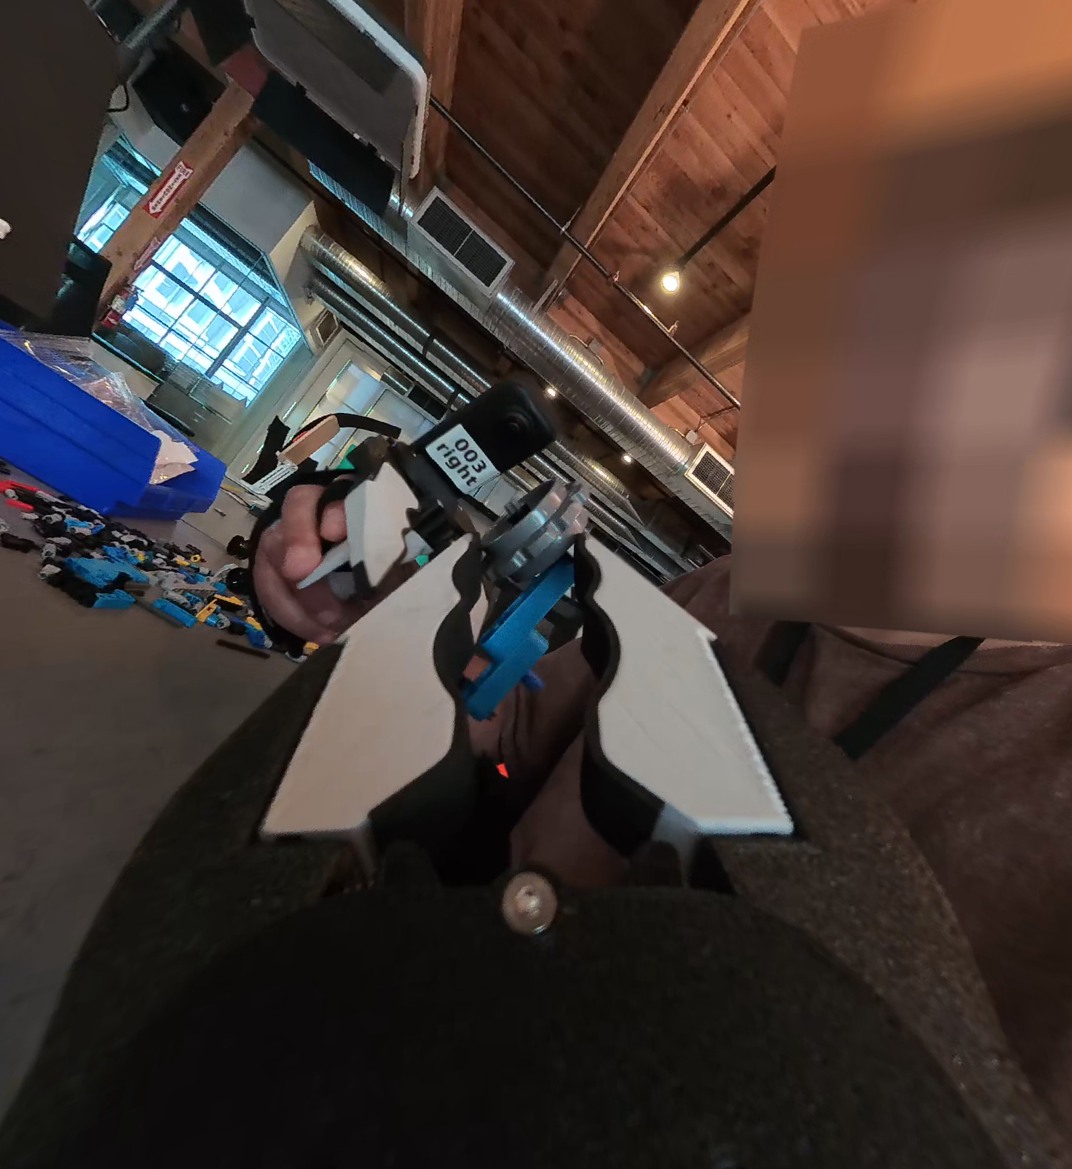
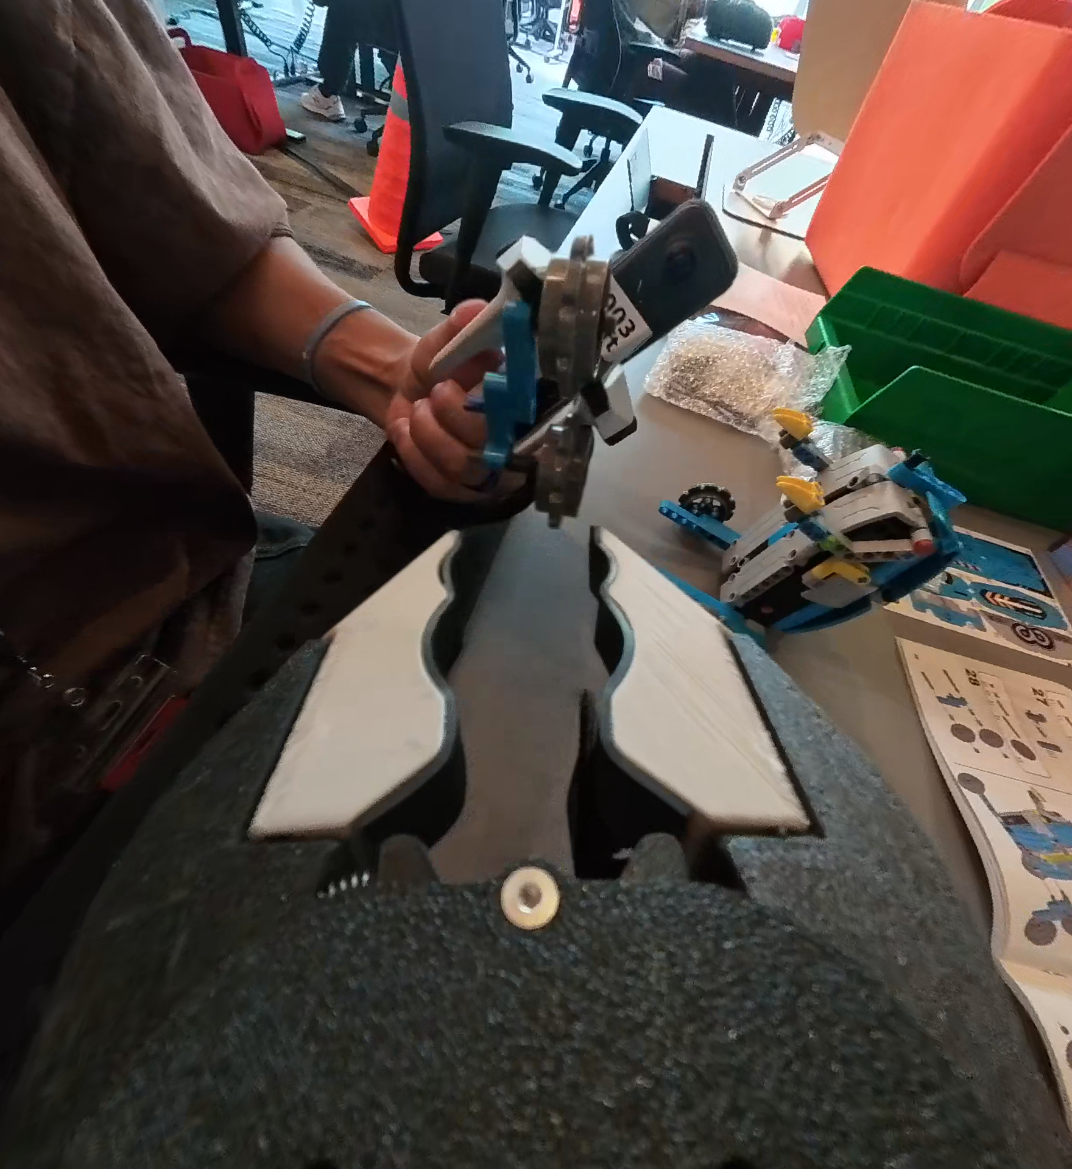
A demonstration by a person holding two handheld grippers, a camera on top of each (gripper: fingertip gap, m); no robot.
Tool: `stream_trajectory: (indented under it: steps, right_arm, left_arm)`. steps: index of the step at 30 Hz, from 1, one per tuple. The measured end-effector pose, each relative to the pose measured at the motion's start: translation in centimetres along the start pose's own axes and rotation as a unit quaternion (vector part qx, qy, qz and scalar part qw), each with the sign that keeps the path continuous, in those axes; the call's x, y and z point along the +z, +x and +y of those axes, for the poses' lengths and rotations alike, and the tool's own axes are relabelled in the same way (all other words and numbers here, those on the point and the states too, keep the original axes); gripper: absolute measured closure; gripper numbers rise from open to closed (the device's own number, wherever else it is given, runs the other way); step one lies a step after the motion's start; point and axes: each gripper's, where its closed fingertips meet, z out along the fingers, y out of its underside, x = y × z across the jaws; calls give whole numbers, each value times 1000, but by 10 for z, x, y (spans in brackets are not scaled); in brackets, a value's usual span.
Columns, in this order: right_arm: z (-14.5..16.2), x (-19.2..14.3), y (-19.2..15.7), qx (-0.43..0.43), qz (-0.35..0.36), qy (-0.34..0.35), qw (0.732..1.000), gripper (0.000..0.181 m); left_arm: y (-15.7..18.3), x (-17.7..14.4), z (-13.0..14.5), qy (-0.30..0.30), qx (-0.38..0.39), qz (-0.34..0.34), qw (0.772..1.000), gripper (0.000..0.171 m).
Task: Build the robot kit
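My left gripper (image 1: 524, 569) is shut on a small brick assembly: a blue plate part (image 1: 508, 639) with a grey round turntable (image 1: 533, 525) on its far end. It holds it up in the air, close to a person's brown shirt. In the right wrist view the left gripper (image 2: 540, 379) shows in a hand, with the blue part (image 2: 508, 379) and grey discs (image 2: 568, 354) clamped between its white fingers. My right gripper (image 2: 524, 538) is open and empty, its tips just below the grey discs. It also shows in the left wrist view (image 1: 419, 538), beside the turntable.
A partly built blue and white brick vehicle (image 2: 837, 544) lies on the grey table (image 2: 647, 481), with an open instruction booklet (image 2: 1027, 791), a green bin (image 2: 964, 392) and a bubble-wrap bag (image 2: 723, 373). A blue bin (image 1: 46, 411) and loose bricks (image 1: 128, 569) lie on the left. The gap from one gripper's tips to the other's is roughly 6 cm.
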Motion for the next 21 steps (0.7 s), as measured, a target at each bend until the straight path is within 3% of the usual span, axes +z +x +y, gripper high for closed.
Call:
stream_trajectory:
  steps: [9, 15, 21]
  right_arm:
    - [0, 34, -2, 79, 11, 5, 997, 114]
    - [1, 43, 2, 88, 45, -2, 995, 134]
    - [2, 41, 0, 109, 13, -6, 994, 135]
  left_arm:
    - [-5, 0, -1, 7, 0, -11, 1000, 144]
    - [-10, 3, 4, -1, 6, -25, 1000, 144]
    - [-11, 2, 3, -1, 8, -29, 1000, 144]
